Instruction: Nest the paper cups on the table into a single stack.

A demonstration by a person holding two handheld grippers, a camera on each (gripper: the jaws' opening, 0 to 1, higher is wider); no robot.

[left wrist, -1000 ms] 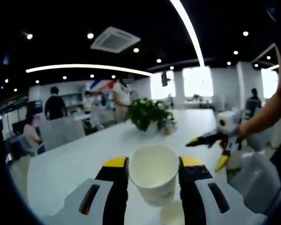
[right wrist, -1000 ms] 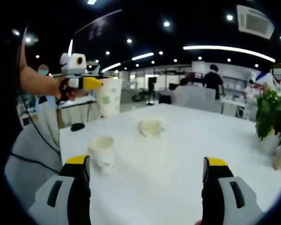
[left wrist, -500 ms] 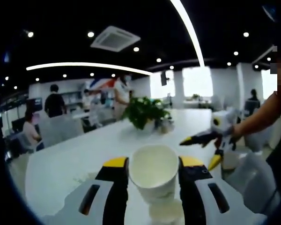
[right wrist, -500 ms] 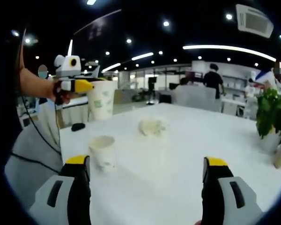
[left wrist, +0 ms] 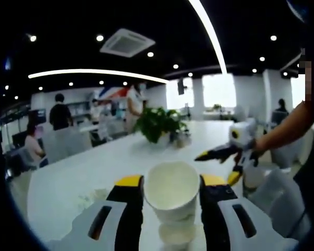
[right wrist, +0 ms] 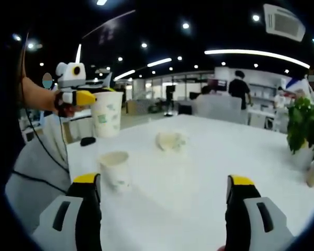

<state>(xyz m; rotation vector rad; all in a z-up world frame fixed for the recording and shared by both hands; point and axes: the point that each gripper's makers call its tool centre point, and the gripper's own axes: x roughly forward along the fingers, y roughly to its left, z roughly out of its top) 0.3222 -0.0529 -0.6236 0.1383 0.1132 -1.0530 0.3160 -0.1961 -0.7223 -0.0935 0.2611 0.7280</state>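
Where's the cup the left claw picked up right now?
In the right gripper view the held cup hangs at upper left in the left claw, above the upright cup on the white table.

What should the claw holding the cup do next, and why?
Probably lower the held cup straight down into the upright cup on the table. The left claw grips it above that cup, whose mouth is open, so the two should nest. The right claw is open and waiting.
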